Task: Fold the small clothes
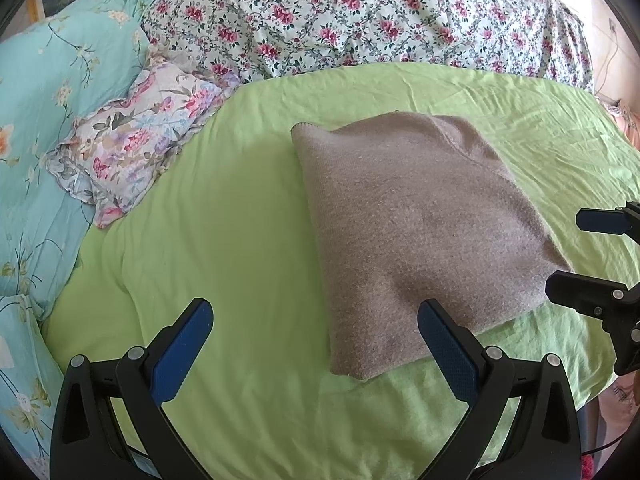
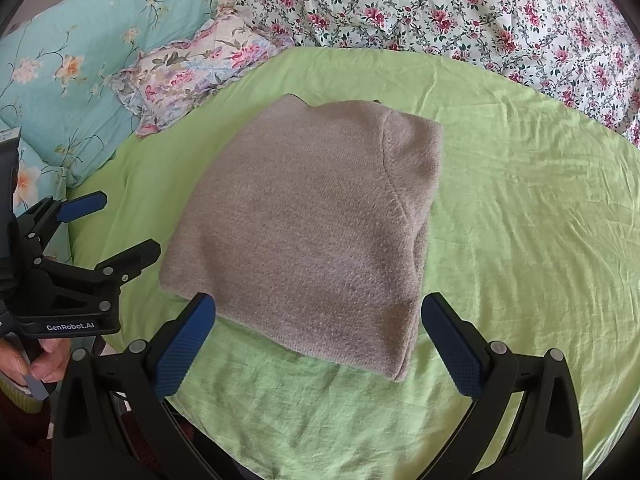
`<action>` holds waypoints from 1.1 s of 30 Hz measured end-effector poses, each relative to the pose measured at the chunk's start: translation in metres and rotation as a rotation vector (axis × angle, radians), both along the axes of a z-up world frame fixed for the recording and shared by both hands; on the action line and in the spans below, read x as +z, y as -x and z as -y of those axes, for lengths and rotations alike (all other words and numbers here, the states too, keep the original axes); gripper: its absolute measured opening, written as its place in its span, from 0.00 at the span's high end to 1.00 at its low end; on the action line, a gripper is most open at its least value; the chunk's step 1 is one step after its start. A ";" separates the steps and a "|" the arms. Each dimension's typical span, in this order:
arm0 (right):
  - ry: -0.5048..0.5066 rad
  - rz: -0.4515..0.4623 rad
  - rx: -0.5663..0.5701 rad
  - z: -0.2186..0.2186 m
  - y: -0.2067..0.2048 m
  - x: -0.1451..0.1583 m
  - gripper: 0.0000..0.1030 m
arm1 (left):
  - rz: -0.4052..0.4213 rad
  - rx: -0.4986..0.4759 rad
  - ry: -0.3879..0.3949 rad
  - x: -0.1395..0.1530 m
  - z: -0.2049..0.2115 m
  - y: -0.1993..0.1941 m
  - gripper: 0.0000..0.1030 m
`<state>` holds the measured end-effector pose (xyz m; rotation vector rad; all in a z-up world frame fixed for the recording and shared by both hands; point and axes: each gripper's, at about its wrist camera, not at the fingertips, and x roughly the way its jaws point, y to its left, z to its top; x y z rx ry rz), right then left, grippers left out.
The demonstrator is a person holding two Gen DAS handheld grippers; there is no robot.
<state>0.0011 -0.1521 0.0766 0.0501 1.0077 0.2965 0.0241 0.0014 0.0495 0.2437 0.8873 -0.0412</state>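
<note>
A grey-brown knitted garment lies folded into a compact rectangle on the green sheet; it also shows in the right wrist view. My left gripper is open and empty, just in front of the garment's near left corner. My right gripper is open and empty, its fingers straddling the garment's near edge from above. The right gripper also shows at the right edge of the left wrist view. The left gripper shows at the left of the right wrist view, open.
A rose-print quilt is bunched along the back of the bed. A turquoise floral quilt and a small floral pillow lie at the left. The green sheet's front edge is close below the grippers.
</note>
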 end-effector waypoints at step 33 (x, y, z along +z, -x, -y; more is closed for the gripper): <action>0.004 -0.016 0.019 0.003 -0.020 0.006 0.00 | -0.005 -0.003 0.003 0.009 -0.001 -0.020 0.01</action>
